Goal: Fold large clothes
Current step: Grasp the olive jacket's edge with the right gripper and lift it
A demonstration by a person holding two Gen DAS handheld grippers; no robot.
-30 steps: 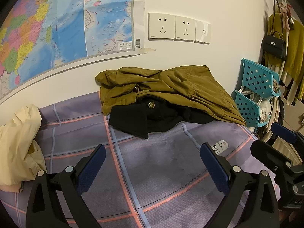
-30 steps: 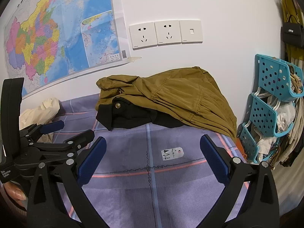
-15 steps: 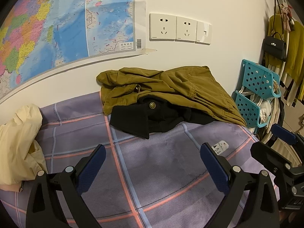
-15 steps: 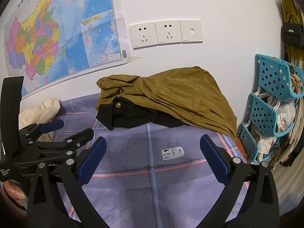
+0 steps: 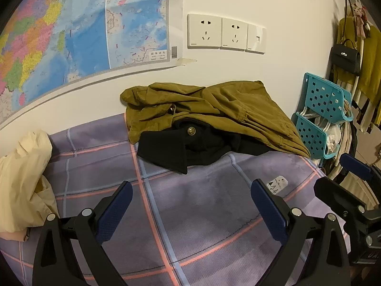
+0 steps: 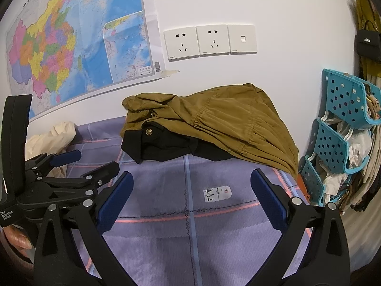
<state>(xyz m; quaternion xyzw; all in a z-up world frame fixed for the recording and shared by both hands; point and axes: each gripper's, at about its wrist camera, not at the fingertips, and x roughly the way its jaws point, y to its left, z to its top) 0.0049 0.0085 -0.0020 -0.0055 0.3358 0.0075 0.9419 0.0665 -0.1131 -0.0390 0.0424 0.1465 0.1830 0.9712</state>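
Purple plaid bedspread (image 5: pixel 202 209) bears a black garment (image 5: pixel 190 143) half hidden under an olive jacket (image 5: pixel 214 109).

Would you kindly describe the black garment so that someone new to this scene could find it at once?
Look below the white wall sockets, where a heap of clothes lies on the purple checked bedsheet against the wall. The black garment is the lower one, half covered by the olive-brown jacket. Its dark cloth and single brass button set it apart from the cream garment far to the left.
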